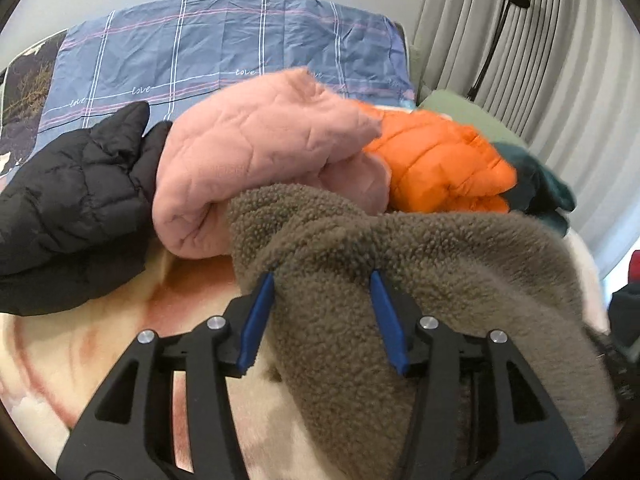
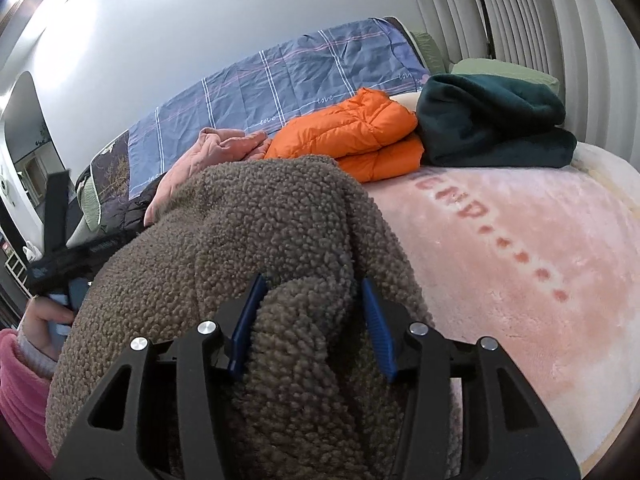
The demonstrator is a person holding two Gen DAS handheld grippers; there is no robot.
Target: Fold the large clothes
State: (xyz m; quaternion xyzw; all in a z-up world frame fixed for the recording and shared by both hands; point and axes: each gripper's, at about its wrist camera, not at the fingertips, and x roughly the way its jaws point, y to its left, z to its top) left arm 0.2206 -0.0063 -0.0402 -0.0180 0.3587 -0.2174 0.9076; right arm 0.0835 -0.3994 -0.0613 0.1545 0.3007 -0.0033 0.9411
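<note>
Both claws are closed on the same garment. Left gripper (image 1: 322,280) has its blue pads (image 1: 258,320) pressed into a thick bunch of the brown fleece jacket (image 1: 420,264), and the right gripper (image 2: 310,284) pinches another bunch of that fleece (image 2: 248,216) between its own pads (image 2: 376,328); in each wrist view the pile bulges out past both fingers, so each grip looks firm.

From the left claw the fleece runs forward and off to the right; from the right claw it heaps forward and to the left, toward the person's left hand (image 2: 48,320) at that view's edge. So the garment's long axis seems to lie across, from one claw to the other, mostly bunched rather than stretched. I judge the next move calls for drawing the two grips apart along that line.

Beyond lies bare pink blanket (image 2: 520,240) on the right claw's side, the nearer open ground. Farther back sit the black puffer (image 1: 72,200), pink quilted coat (image 1: 260,152), orange jacket (image 1: 440,160) and dark green fleece (image 2: 492,120).
</note>
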